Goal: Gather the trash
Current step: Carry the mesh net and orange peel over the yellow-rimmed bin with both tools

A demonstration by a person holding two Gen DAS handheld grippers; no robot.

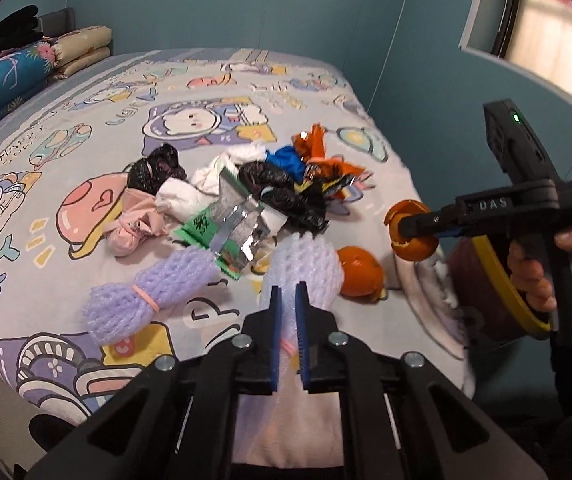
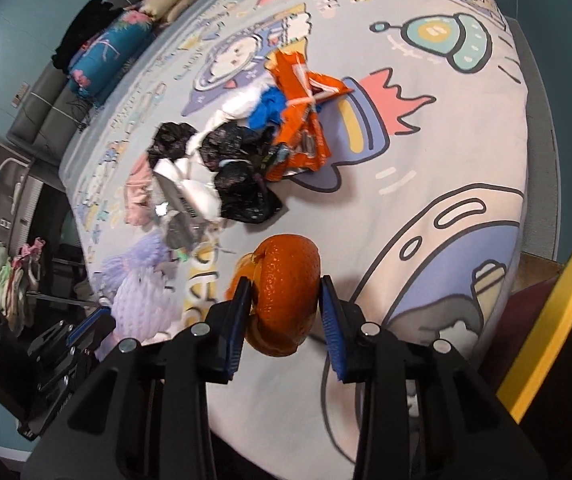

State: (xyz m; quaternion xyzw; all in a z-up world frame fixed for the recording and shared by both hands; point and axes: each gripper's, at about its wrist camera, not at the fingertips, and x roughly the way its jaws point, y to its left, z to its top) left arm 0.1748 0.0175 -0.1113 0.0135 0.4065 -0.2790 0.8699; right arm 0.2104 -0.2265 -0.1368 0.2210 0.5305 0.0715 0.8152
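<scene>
My left gripper (image 1: 288,300) is shut on a pale purple foam fruit net (image 1: 304,268), held just above the bed. My right gripper (image 2: 286,300) is shut on an orange peel (image 2: 286,292); in the left wrist view that gripper (image 1: 400,226) holds the peel (image 1: 416,246) above the bed's right edge. Another piece of orange peel (image 1: 360,276) lies on the sheet. A trash pile lies mid-bed: a second purple foam net (image 1: 145,296), a green-silver wrapper (image 1: 229,232), black bags (image 1: 286,192), white tissue (image 1: 181,200), an orange wrapper (image 2: 302,120).
The cartoon-print bed sheet (image 1: 85,152) covers the bed. Folded quilts and pillows (image 1: 13,72) lie at the head. A dark red bin with a yellow rim (image 1: 498,288) stands at the bed's right side. Blue walls surround the bed.
</scene>
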